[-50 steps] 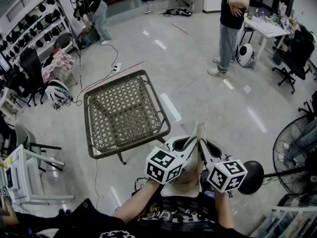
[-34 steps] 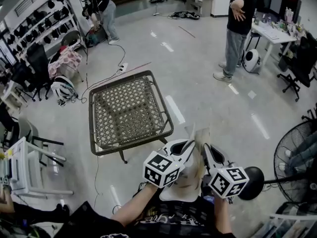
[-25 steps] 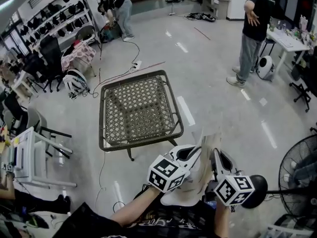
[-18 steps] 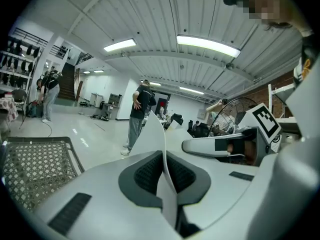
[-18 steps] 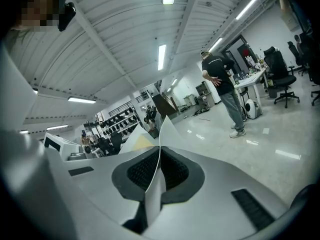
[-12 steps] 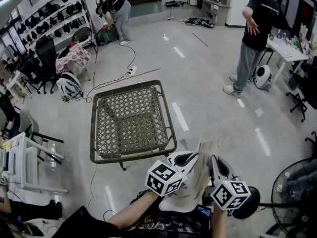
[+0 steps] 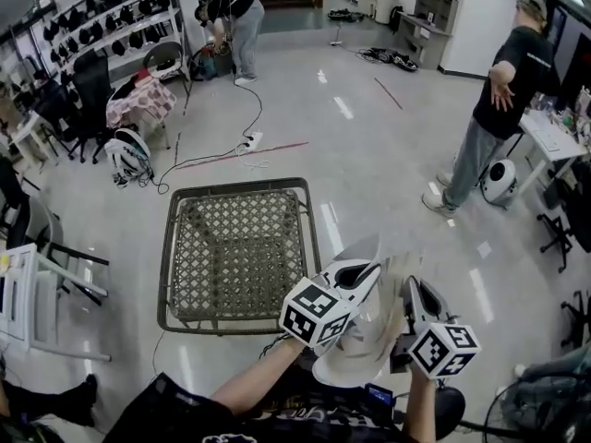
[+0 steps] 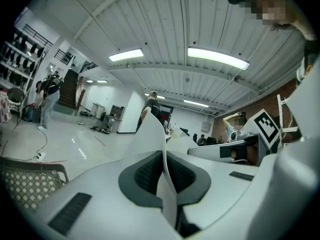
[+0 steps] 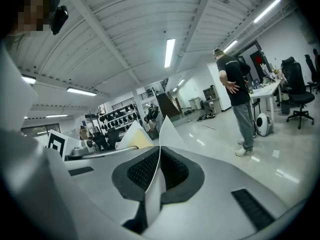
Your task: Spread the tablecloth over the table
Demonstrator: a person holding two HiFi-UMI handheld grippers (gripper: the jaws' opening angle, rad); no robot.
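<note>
— Left tongs (image 8: 162, 160)?
— Clamped tight on a thin white edge of the tablecloth (image 8: 149, 134), with the fold poking up past the tips.
— Right tongs (image 9: 159, 160)?
— Same story: pinched closed on another edge of that cloth. Held side by side at the lower middle of the head view, with the rest of the cloth bunched between and below them.
— And the counter (image 7: 238, 185)?
— Left of centre in the head view, up-left of the tongs. Bare lattice top, apart from the cloth.
— Step in hand?
— Bringing the cloth up to the counter, by the look of it. Not yet spread, not even opened out.
— Next move?
— Probably squaring up to the near rim, then drawing the two tongs apart to open the cloth. After that, casting it across the lattice and lowering it evenly without letting go of either edge.
</note>
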